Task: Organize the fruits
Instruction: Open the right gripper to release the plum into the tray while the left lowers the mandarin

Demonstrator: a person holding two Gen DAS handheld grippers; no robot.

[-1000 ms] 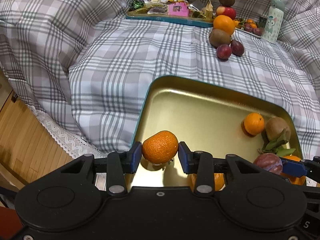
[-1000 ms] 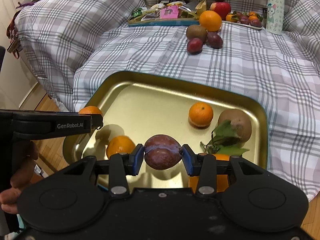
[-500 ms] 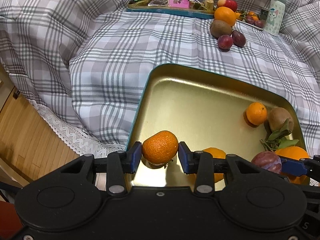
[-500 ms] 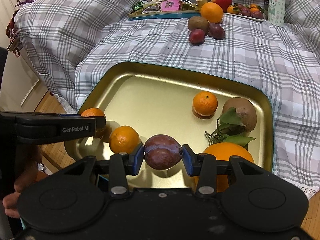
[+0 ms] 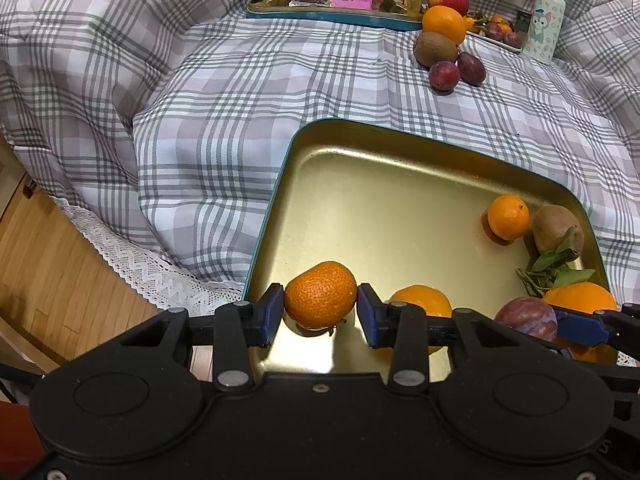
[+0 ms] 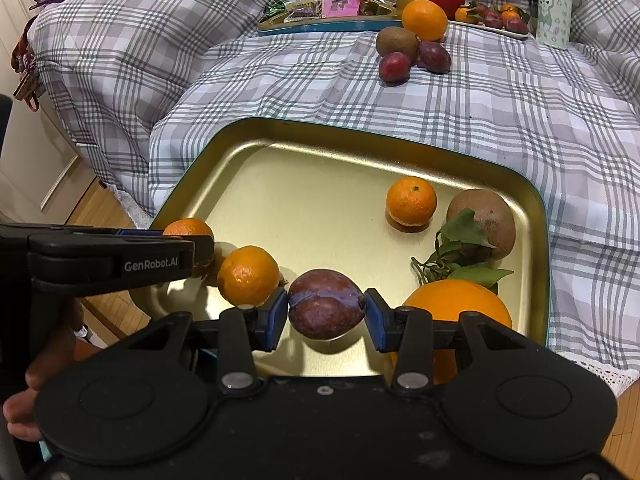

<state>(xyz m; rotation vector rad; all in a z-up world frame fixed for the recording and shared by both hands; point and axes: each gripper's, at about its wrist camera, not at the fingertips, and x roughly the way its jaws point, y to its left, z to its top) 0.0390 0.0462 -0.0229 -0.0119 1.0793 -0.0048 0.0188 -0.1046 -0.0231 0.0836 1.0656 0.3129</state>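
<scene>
A gold tray (image 5: 360, 168) with a teal rim lies on the plaid blanket. My left gripper (image 5: 320, 309) holds a mandarin (image 5: 320, 294) low over the tray's near left corner. Its jaws are starting to open, but both pads still touch the fruit. The same mandarin (image 6: 186, 228) shows in the right wrist view behind the left gripper (image 6: 196, 248). My right gripper (image 6: 326, 316) is shut on a dark plum (image 6: 326, 304) over the tray's near edge. In the tray (image 6: 320, 160) lie two mandarins (image 6: 411, 200) (image 6: 248, 276), a kiwi (image 6: 484, 220) and a leafy orange (image 6: 452, 304).
Far back on the blanket lie an orange (image 5: 444, 24), a kiwi (image 5: 435, 49) and two plums (image 5: 444, 75). Behind them stand a snack tray (image 5: 332, 16), a plate of fruit (image 6: 496, 20) and a bottle (image 5: 546, 20). Wooden floor (image 5: 60, 280) lies past the bed's left edge. A person's hand (image 6: 24, 408) holds the left gripper.
Both views have tipped slightly, so the near mandarin and the big orange in the tray show more. Both fruits stay between the pads.
</scene>
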